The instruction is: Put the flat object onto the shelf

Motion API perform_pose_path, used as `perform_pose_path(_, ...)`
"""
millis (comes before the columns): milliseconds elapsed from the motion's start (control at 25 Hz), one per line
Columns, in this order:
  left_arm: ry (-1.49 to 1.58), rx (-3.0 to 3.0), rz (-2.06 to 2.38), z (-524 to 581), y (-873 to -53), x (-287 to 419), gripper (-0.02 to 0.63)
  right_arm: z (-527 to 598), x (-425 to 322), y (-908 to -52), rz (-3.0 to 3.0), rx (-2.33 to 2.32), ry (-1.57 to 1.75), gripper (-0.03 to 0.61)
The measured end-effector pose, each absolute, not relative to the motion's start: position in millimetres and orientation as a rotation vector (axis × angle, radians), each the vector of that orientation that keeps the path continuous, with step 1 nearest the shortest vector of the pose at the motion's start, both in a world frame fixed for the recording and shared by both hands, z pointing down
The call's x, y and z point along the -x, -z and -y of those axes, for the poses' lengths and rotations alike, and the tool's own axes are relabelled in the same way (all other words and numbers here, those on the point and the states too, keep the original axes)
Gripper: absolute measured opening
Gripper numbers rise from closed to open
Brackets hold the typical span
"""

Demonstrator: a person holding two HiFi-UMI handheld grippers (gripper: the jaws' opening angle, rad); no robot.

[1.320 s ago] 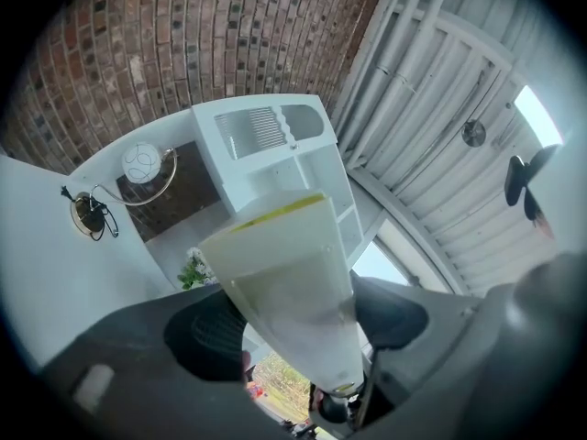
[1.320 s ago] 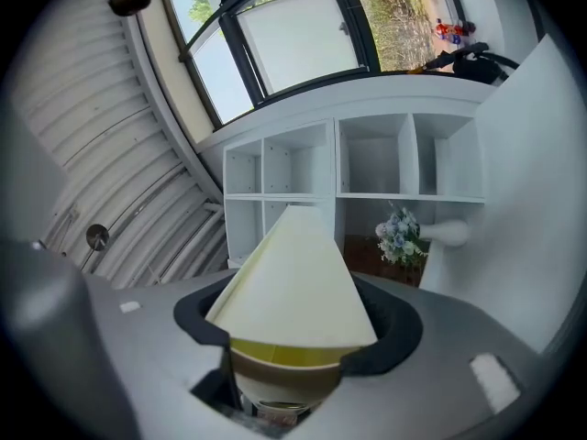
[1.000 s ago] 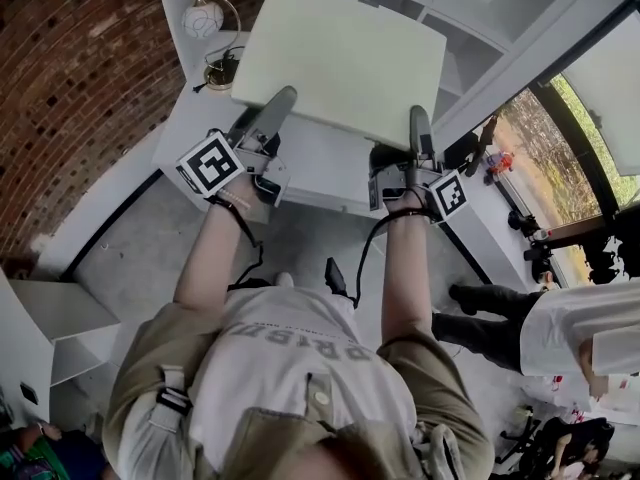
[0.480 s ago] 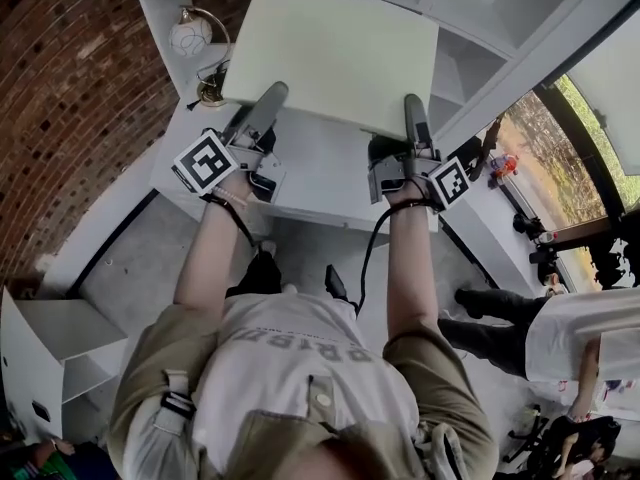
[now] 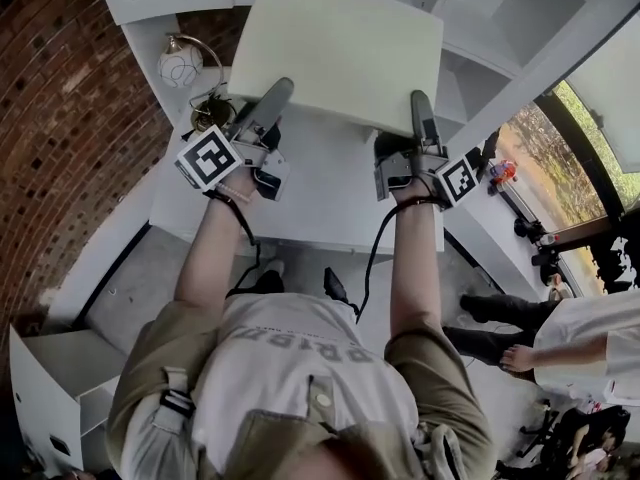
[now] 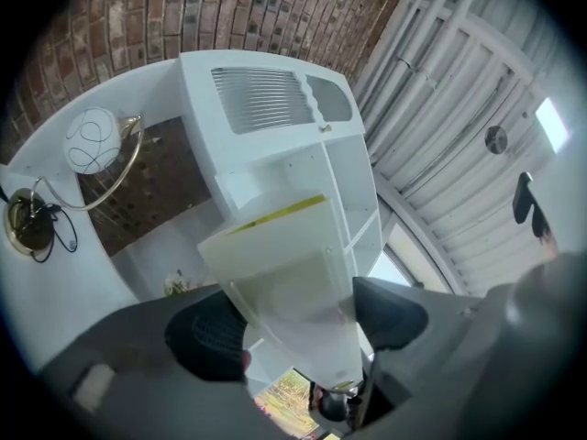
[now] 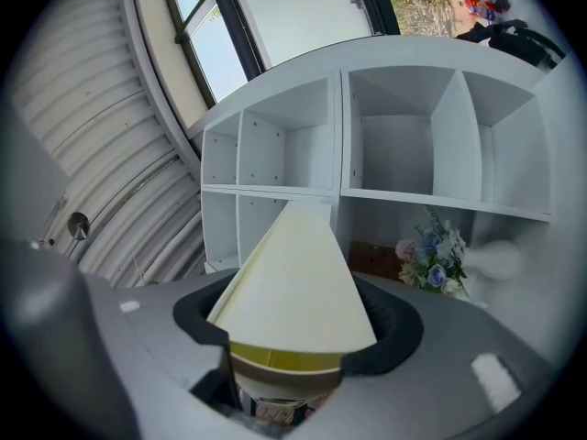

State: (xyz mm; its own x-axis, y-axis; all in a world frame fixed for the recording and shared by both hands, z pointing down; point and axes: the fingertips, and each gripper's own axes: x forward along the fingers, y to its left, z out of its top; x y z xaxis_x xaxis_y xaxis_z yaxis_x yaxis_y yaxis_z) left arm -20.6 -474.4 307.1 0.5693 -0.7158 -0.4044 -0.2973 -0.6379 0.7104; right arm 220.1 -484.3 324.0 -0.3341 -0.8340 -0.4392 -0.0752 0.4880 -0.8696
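A brick wall point(image 5: 60, 118) and a white cubby shelf point(image 5: 500, 8) stand behind a white desk point(image 5: 330, 198). Above the desk, a pale yellow flat board point(image 5: 340, 48) hangs in front of the shelf, with its near edge clamped by the left hand-held gripper point(image 5: 275, 93) and the right hand-held gripper point(image 5: 420, 103). A globe lamp point(image 5: 180, 65) sits at the desk's left.

The flat board point(image 5: 340, 53) is pale creamy yellow with a brighter yellow stripe on one edge, and the shelf point(image 5: 505, 8) and the surface point(image 5: 320, 193) are white. The left claw point(image 5: 272, 100) and the right claw point(image 5: 421, 113) are grey with black pads point(image 6: 206, 337), and each has a cube point(image 5: 211, 158) with black and white squares. The wall point(image 5: 60, 108) is red-brown brick, the lamp point(image 5: 178, 65) has a white ball and a gold ring, and the flowers point(image 7: 431, 250) are pink and blue.
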Motion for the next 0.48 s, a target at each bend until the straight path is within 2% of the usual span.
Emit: perform_pose_path(480, 0.910, -2.160, 0.765, 549, -298, 36, 0.374, 546, -207, -307, -1.704, 0.864, 0.962, 0.314)
